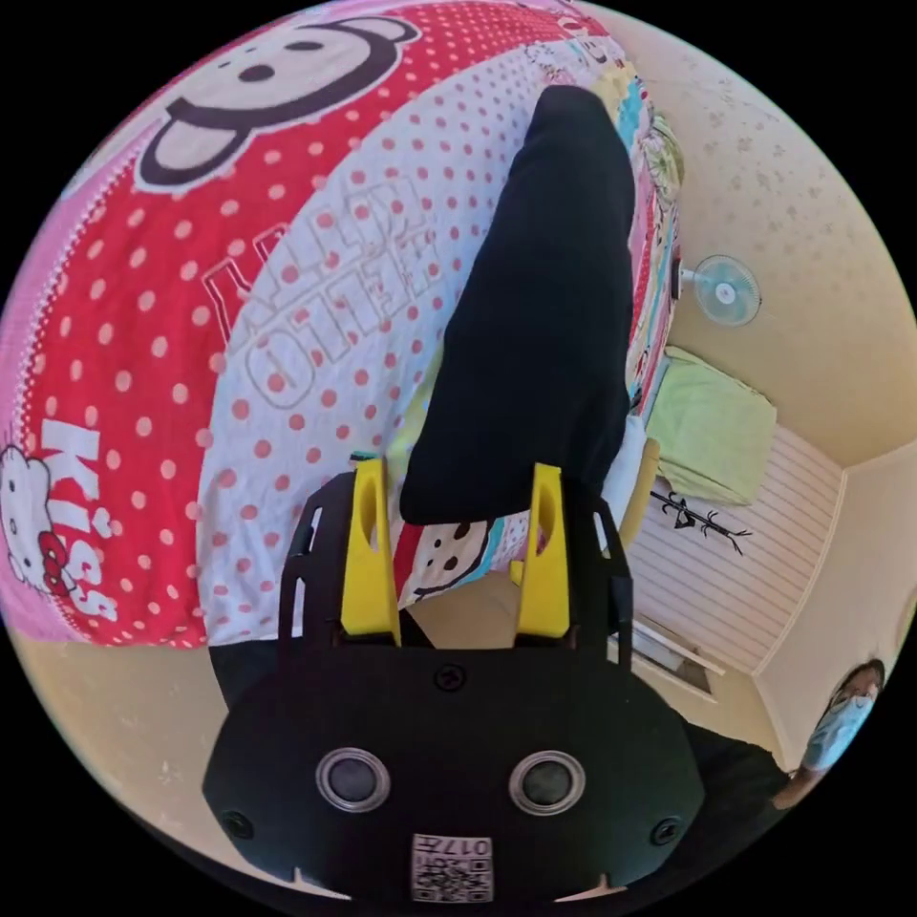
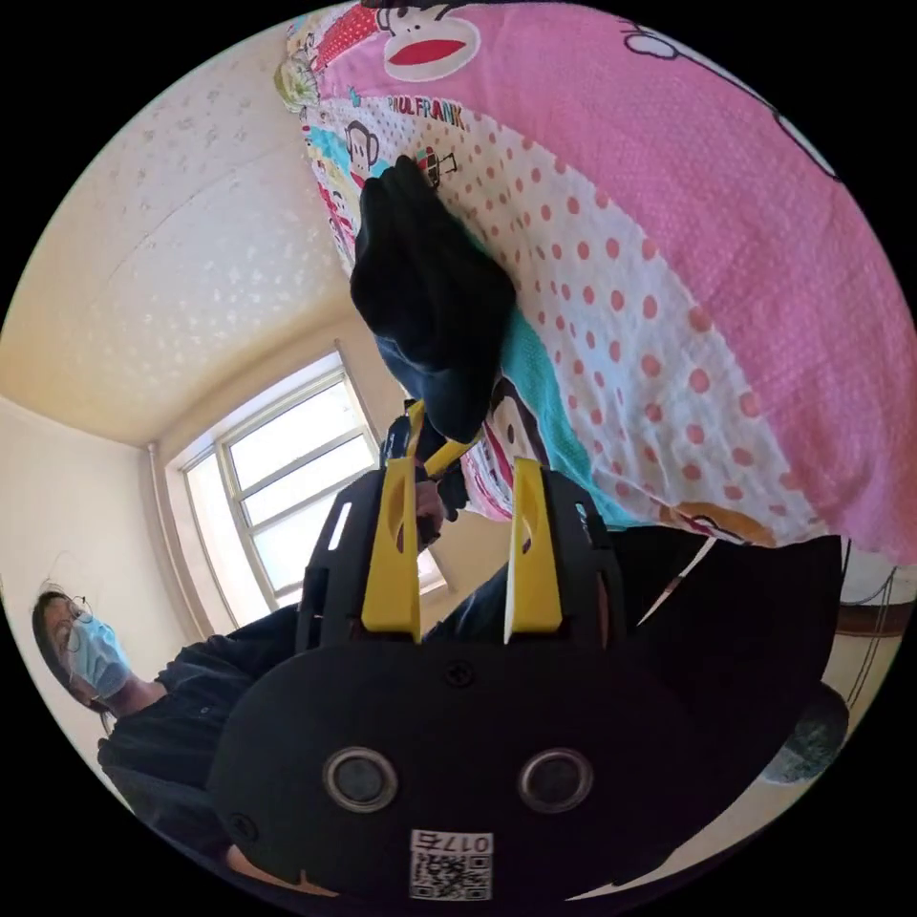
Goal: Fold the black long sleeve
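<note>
left hand-held gripper (image 1: 457, 549): jaws apart, gripping nothing | right hand-held gripper (image 2: 460, 549): jaws apart, free | black long sleeve (image 1: 544, 315): folded, lying on cartoon-print bed cover (image 1: 315, 315), near edge between the left jaws | bed edges cut off by lens

Black long sleeve (image 1: 544, 315) near edge behind left gripper (image 1: 458, 497).

A bed covered with a cartoon-print bedspread (image 1: 315, 315) in red, pink and white polka-dot patches carries the black long sleeve (image 1: 544, 315), which lies folded into a narrow strip on it
</note>
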